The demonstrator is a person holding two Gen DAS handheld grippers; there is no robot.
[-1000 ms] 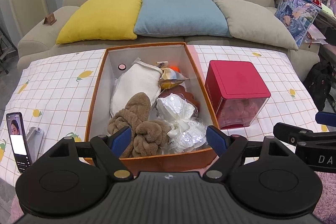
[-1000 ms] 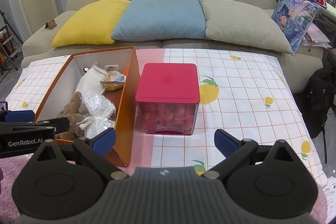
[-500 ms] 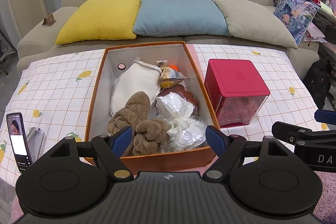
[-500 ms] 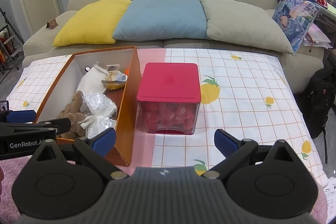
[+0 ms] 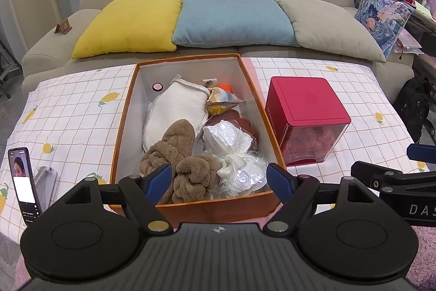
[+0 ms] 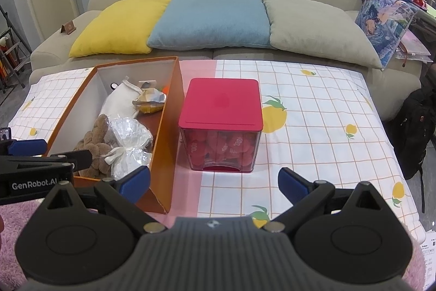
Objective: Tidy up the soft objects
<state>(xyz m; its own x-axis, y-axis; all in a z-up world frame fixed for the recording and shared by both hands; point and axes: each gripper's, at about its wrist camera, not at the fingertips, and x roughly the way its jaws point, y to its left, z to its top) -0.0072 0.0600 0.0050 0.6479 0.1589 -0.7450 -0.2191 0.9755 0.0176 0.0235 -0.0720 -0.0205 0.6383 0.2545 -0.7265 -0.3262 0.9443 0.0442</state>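
Blue-tipped fingers of the left hand-held gripper and the right hand-held gripper stand apart and empty at the bottom of each frame. Past them, mid-frame, the brown plush, wrapped bundle and white cloth lie in the orange box. Right of it the red-lidded container sits closed. This fits sorting either about to begin or finished.

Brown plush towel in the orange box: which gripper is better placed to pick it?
Probably left: the open left gripper is lined up over the brown plush towel; the right gripper faces the red-lidded container.
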